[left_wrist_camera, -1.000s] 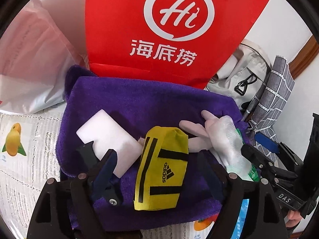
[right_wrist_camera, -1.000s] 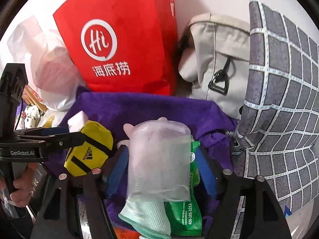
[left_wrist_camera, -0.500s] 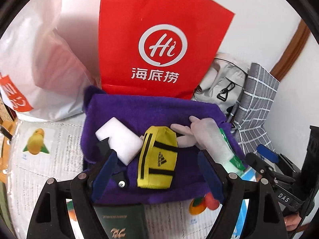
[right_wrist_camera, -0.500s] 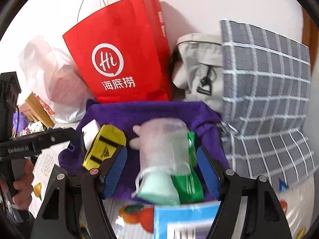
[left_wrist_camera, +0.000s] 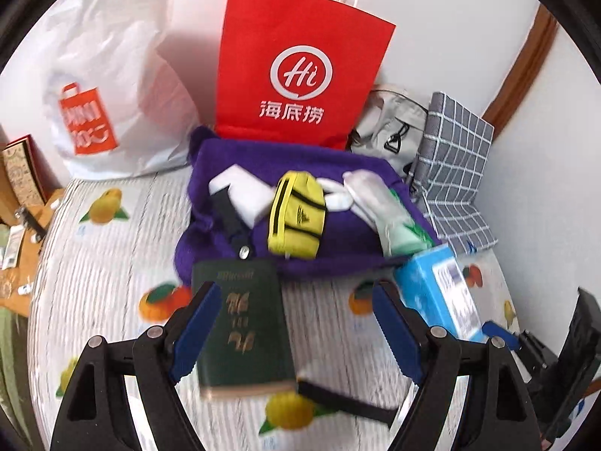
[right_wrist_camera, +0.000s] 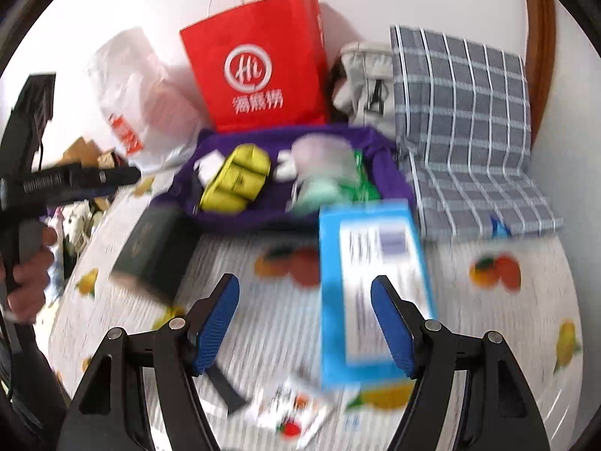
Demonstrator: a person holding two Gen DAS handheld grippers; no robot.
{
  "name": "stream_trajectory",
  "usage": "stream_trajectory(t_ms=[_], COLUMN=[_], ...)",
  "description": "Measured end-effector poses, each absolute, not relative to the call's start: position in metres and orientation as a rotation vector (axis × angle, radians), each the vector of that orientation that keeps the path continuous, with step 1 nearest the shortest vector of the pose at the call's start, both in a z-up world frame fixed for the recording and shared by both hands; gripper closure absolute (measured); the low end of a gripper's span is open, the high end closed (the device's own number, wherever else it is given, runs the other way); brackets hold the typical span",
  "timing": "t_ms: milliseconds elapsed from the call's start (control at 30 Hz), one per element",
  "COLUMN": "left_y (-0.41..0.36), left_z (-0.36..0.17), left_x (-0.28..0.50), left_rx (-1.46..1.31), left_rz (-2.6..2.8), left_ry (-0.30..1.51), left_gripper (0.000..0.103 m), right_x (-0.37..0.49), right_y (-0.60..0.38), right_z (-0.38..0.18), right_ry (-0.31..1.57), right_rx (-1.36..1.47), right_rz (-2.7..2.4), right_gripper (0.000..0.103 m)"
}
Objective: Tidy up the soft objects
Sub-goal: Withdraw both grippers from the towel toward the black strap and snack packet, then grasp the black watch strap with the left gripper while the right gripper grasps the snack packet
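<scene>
A purple towel (left_wrist_camera: 233, 158) (right_wrist_camera: 338, 137) lies against the back wall. On it sit a yellow Adidas pouch (left_wrist_camera: 296, 218) (right_wrist_camera: 234, 182), a white sponge block (left_wrist_camera: 244, 191), a whitish rubber glove (left_wrist_camera: 375, 203) (right_wrist_camera: 319, 152) and a green packet (right_wrist_camera: 362, 184). My left gripper (left_wrist_camera: 293, 330) is open and empty, low over a dark green booklet (left_wrist_camera: 244, 323). My right gripper (right_wrist_camera: 304, 323) is open and empty, near a blue box (right_wrist_camera: 370, 282).
A red paper bag (left_wrist_camera: 300, 75) (right_wrist_camera: 259, 64), a white plastic bag (left_wrist_camera: 105, 86), a grey backpack (left_wrist_camera: 390, 127) and a grey checked cushion (right_wrist_camera: 462, 124) line the wall. The fruit-print tablecloth (left_wrist_camera: 105, 263) covers the table. A small sachet (right_wrist_camera: 293, 413) lies near the front.
Both grippers have pulled back and up from the towel. The booklet, the blue box and more of the tablecloth have come into view. The things on the towel have not moved.
</scene>
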State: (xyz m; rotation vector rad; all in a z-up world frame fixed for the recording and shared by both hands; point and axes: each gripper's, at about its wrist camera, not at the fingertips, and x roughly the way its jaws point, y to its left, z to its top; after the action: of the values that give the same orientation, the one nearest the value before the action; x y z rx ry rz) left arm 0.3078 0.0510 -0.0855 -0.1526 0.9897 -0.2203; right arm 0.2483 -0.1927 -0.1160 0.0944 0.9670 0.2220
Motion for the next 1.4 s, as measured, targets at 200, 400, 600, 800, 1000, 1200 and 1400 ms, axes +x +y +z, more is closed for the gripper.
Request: stream_trajectory(t_ms=[200,400,600,800,1000,1200,1400], left_y=[0.064,0.072,0.081,0.085,0.085,0.085,0.079], left_z=[-0.098,-0.130,-0.159,-0.174,-0.179,-0.182,-0.181], left_x=[0.264,0.244,0.232,0.220,0.214,0.210,0.205], left_rx=[-0.151,-0.159,-0.177,-0.196,-0.188,-0.191,-0.173], left_rz=[-0.196,-0.175,-0.161,-0.164,-0.168,-0.168,-0.172], left_ry=[0.998,1.065,1.118,1.142,1.153,1.163,1.169], left_gripper=[0.021,0.021,0.021,0.021,0.021,0.021,0.021], right_x=[0.204,0.191,0.185,0.192,0.199,0.196,0.191], right_y=[-0.198,-0.200,-0.194,-0.180,-0.156,-0.154,-0.173], right_z=[-0.148,-0.186,-0.194,-0.195,-0.202,-0.202,-0.201], right_ry=[1.024,1.105,1.077,1.030,0.999,0.975,0.983], right_rx=[0.136,0.195,0.232,0.284,0.131,0.029,0.032], right_rz=[0.179,0.118,0.071,0.028,-0.012,-0.002,0.060], right_gripper=[0.031,0.031,0.026,0.022,0.021,0.045,0.062])
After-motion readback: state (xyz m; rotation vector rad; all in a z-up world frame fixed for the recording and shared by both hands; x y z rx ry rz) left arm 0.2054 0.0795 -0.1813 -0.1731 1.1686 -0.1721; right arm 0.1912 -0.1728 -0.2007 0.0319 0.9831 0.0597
